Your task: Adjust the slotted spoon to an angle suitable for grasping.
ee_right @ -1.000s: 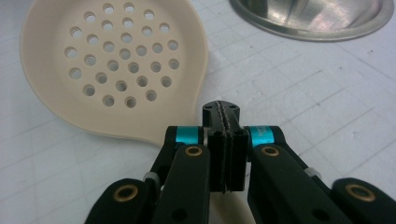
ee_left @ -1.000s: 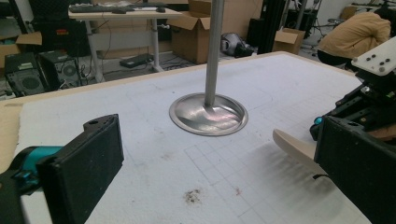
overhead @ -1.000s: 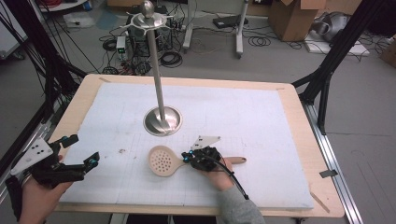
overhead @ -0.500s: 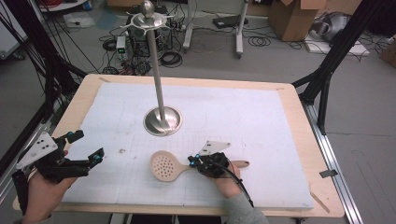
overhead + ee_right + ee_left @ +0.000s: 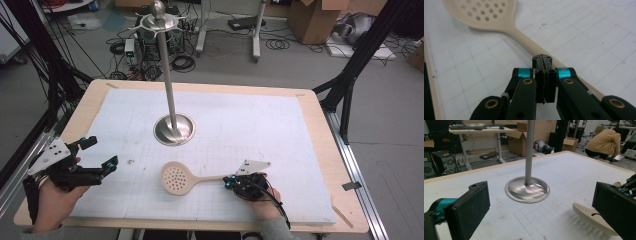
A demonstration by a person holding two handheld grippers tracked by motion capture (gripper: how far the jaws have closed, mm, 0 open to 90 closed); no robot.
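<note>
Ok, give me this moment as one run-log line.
right gripper: shut, jaws over slotted spoon handle, grip unclear | left gripper: open, empty | spoon: flat on mat, near metal stand

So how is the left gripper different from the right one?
The left gripper has its fingers spread wide with nothing between them; the right gripper has its fingers pressed shut. The left one hovers away from the slotted spoon; the right one sits over its handle. Both are black with teal parts.

No readable text, labels, brands or numbers anywhere.
</note>
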